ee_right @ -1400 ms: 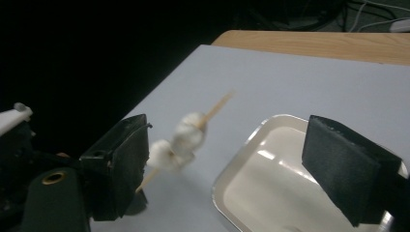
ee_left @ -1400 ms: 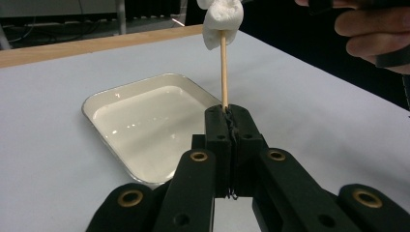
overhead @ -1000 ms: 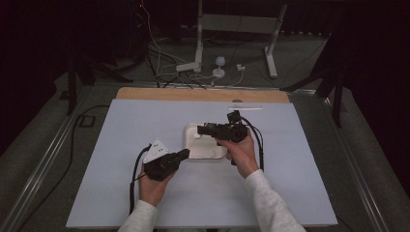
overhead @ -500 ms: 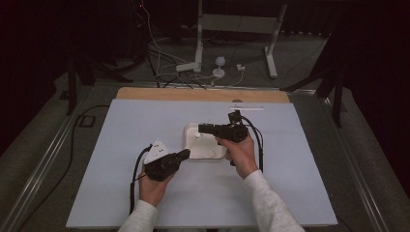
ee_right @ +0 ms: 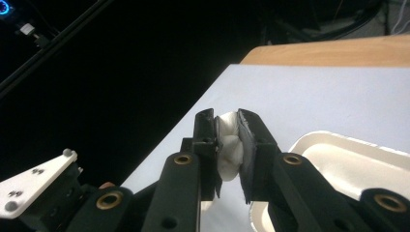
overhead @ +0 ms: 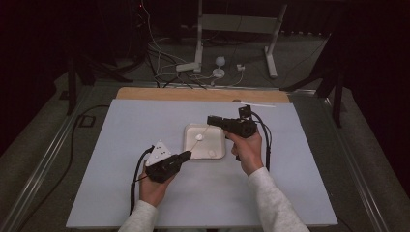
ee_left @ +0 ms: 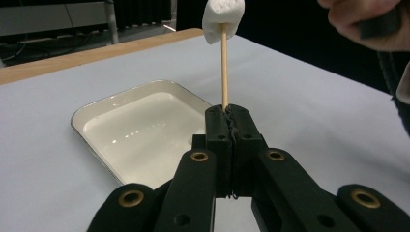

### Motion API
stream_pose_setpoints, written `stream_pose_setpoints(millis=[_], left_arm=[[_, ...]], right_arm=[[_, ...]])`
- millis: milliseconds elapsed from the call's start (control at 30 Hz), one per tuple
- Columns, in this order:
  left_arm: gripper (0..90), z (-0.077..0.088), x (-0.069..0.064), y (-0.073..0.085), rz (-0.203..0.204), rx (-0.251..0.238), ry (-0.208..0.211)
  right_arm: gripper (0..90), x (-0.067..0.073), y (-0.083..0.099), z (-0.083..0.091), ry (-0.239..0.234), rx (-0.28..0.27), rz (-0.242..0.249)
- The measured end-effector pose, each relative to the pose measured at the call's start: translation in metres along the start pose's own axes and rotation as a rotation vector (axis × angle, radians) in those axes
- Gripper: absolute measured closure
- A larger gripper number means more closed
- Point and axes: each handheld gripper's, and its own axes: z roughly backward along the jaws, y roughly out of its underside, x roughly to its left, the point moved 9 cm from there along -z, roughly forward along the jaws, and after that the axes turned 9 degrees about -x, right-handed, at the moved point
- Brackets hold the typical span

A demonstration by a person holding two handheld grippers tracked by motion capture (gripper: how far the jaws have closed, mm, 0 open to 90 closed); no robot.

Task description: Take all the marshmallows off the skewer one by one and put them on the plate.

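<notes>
My left gripper (overhead: 187, 154) (ee_left: 227, 113) is shut on the base of a thin wooden skewer (ee_left: 224, 67). The skewer slants up over a white tray (overhead: 185, 140) (ee_left: 140, 125) and carries a white marshmallow (overhead: 199, 137) (ee_left: 222, 17). Above the tray's far edge, my right gripper (overhead: 210, 118) (ee_right: 228, 121) points left. Its jaws have just been closing and now squeeze a second marshmallow (ee_right: 227, 150) between the pads, near the skewer's upper end. Another marshmallow (overhead: 211, 153) lies loose in the tray.
The tray (ee_right: 358, 164) sits mid-table on a pale mat (overhead: 290, 169). A wooden strip (overhead: 203, 94) runs along the far table edge. Beyond it, stand legs and cables (overhead: 198, 63) lie on the dark floor.
My right gripper has shifted slightly right and toward the far side of the tray. The left hand and the skewer have stayed where they were.
</notes>
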Motion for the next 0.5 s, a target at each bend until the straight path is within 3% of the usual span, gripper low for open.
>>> stream_pose_setpoints(millis=[67,133,233,500], left_arm=[[90.0,0.0,0.001,0.004,-0.01,0.019,-0.012],[90.0,0.001,0.004,0.004,0.007,0.014,-0.014],[90.0,0.001,0.005,0.003,0.021,0.002,-0.017],[90.0,0.003,0.009,0.001,0.038,-0.011,-0.035]], right_arm=[[80.4,-0.002,-0.007,0.004,0.011,-0.033,-0.001],[80.4,-0.003,-0.015,0.01,0.01,-0.054,-0.002],[80.3,-0.004,-0.017,0.016,0.029,-0.039,0.037],[79.3,-0.012,-0.011,0.018,0.068,-0.022,0.079]])
